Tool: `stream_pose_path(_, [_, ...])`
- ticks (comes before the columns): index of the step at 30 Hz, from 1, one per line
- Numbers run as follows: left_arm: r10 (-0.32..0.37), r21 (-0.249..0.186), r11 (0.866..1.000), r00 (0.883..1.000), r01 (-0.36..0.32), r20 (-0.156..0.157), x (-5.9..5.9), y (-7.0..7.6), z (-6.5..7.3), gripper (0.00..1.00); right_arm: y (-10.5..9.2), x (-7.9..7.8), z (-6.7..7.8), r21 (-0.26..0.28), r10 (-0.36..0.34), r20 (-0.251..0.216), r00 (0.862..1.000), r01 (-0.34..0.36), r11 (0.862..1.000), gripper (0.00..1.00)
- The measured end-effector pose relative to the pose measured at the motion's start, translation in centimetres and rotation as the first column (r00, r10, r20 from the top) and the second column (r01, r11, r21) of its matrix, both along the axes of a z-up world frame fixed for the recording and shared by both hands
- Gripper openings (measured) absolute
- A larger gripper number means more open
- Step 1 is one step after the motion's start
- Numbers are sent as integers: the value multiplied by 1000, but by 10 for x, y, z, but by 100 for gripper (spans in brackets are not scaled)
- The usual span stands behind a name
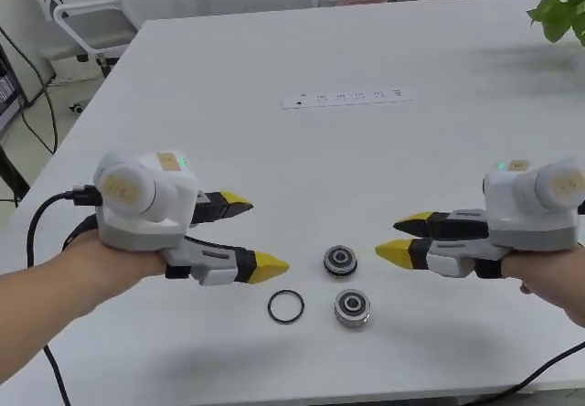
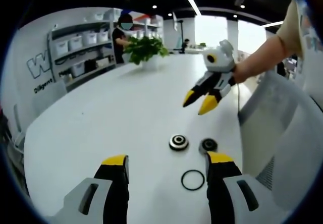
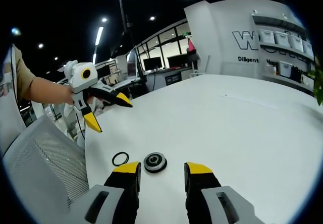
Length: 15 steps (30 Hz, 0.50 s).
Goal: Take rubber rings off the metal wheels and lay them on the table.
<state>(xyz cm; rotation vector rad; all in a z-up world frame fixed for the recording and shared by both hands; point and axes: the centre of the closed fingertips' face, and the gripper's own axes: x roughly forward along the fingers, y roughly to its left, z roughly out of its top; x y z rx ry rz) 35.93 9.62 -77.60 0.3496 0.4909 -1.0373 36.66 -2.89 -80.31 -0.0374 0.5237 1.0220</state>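
Observation:
Two small metal wheels lie on the white table (image 1: 302, 159), one (image 1: 340, 260) farther from me and one (image 1: 352, 306) nearer. A loose black rubber ring (image 1: 286, 306) lies flat to the left of the nearer wheel. My left gripper (image 1: 256, 235) hovers open left of them, and my right gripper (image 1: 399, 237) hovers open on their right. The left gripper view has its own jaws (image 2: 166, 159) apart, with the ring (image 2: 193, 180), both wheels (image 2: 178, 142) (image 2: 208, 145) and the right gripper (image 2: 204, 97) beyond. In the right gripper view, a wheel (image 3: 155, 162) and the ring (image 3: 120, 158) lie just past the parted jaws (image 3: 162, 168).
A white power strip (image 1: 347, 99) lies across the table's middle, farther back. A potted plant (image 1: 559, 4) stands at the far right corner and a white chair (image 1: 78, 13) at the far left. Cables trail from both grippers over the near edge.

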Motion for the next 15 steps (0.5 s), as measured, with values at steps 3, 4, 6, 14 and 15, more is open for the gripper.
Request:
stream_pose_path(3, [-7, 13, 1000, 1000, 7, -7, 1, -3, -5, 62, -4, 1, -7, -8, -8, -10, 1000, 8, 1000, 32])
stream_pose_path(4, [-9, 14, 1000, 1000, 9, -8, 1, -4, -6, 62, -5, 1, -8, -12, -7, -7, 1000, 7, 1000, 32])
stream_pose_path(6, [-11, 15, 1000, 1000, 11, -14, 2, -6, -9, 62, -7, 2, -11, -22, -5, 5, 1000, 5, 1000, 30])
stream_pose_path(14, [-33, 15, 999, 999, 33, -23, 3, -21, -17, 61, -7, 4, -20, -48, 27, 19, 999, -26, 998, 29])
stream_pose_path(15, [-34, 16, 999, 999, 34, -25, 4, -23, -19, 61, -6, 4, -22, -58, 37, 23, 999, -35, 998, 29])
